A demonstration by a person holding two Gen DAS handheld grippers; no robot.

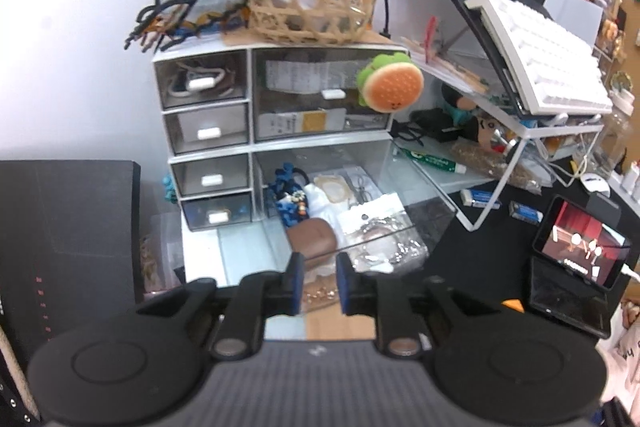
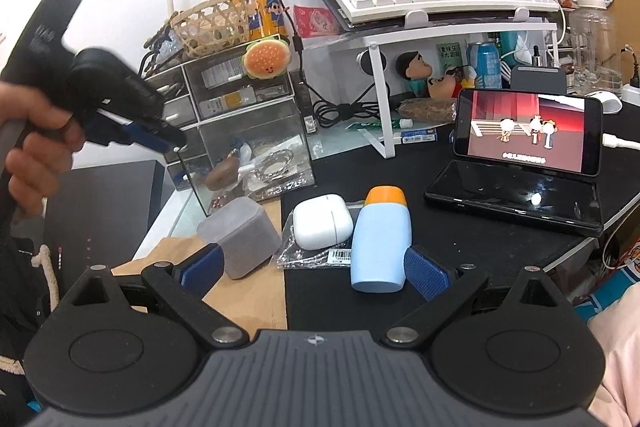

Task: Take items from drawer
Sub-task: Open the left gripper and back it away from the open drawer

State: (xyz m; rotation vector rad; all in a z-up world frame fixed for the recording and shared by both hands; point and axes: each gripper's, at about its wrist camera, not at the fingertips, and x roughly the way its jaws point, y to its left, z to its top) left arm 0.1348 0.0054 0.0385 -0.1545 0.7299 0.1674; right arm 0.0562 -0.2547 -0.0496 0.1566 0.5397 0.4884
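Gap in left gripper [image 1: 320, 281] narrow; cannot tell whether pinching anything. Right gripper [image 2: 316, 267] spread wide, empty, above grey velvet box [image 2: 240, 239] and pale blue orange-capped bottle [image 2: 380, 243] on desk. From left gripper, at 12 o'clock, just inside pulled-out clear acrylic drawer [image 1: 420, 183]: brown rounded leather pouch [image 1: 312, 241], long axis 9-to-3. Left nearer.

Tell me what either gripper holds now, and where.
Nothing. The left gripper hangs open over the pulled-out drawer; the right gripper is open above the desk items.

Clear drawer [image 1: 420, 187] pulled open (brown pouch [image 1: 312, 237], trinkets inside).
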